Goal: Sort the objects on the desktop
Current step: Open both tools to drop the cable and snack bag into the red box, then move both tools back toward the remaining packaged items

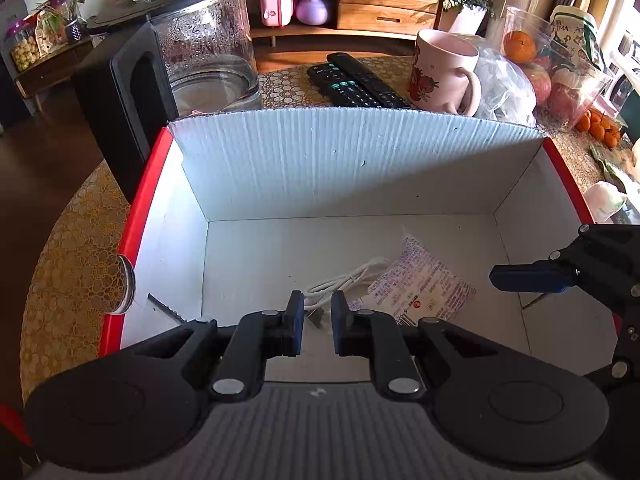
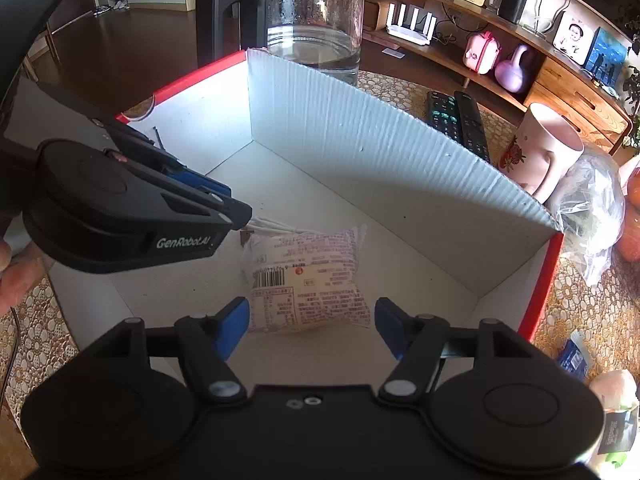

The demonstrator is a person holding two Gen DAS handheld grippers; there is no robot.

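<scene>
1. Jaws on the left gripper [image 1: 316, 320] are down to a narrow gap with nothing pinched, sitting right over the white cable [image 1: 352, 278] coiled on the box floor.
2. Right gripper [image 2: 312, 322] is spread wide and empty, hovering just above the snack packet [image 2: 306, 276].
3. Both cable and packet lie inside the white cardboard box [image 1: 340, 160] with red edges, touching each other.
4. Behind the box: glass kettle [image 1: 208, 48], two remotes [image 1: 356, 80], pink mug [image 1: 444, 72].
</scene>
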